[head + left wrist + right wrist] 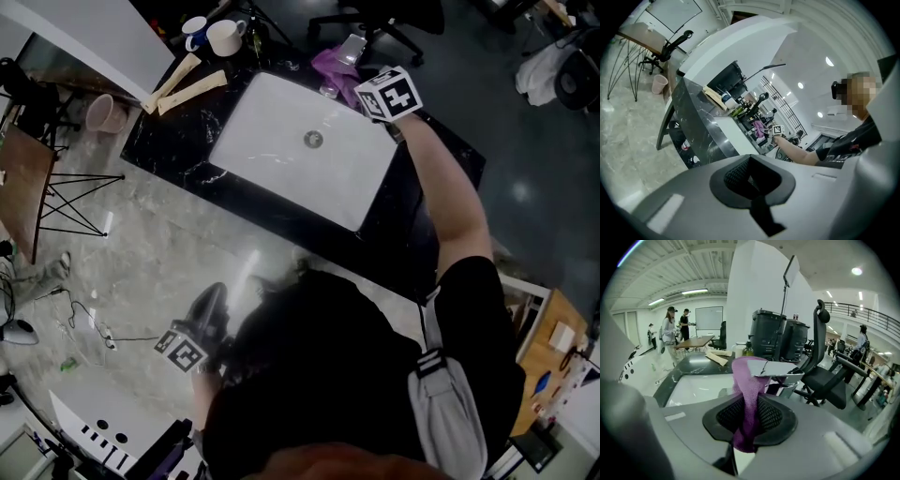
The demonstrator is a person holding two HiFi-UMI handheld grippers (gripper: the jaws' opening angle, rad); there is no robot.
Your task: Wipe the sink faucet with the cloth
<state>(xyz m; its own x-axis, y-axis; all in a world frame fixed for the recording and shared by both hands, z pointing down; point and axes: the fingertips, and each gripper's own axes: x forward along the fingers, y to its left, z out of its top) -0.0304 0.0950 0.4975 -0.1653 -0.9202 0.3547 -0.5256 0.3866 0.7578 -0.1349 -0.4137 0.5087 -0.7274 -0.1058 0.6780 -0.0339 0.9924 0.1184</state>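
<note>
Head view: right gripper [375, 86] stretched across white rectangular sink [281, 159] to far rim. Purple cloth [335, 64] bunched there against chrome faucet [352, 47]. Left gripper [204, 319] held low, well apart from counter.

Left gripper view: ribbed dark jaws pressed together, nothing between.

Right gripper view: jaws pinching soft knitted cloth [749, 394], draped over flat glossy spout [780, 369]. Likely risks: slick metal letting cloth slide off; narrow pinch slipping under drag; snag on spout edge.

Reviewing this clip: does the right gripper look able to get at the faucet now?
Probably yes: the right gripper, shut on the purple cloth, has the faucet just ahead of its jaws, with nothing between.
</note>
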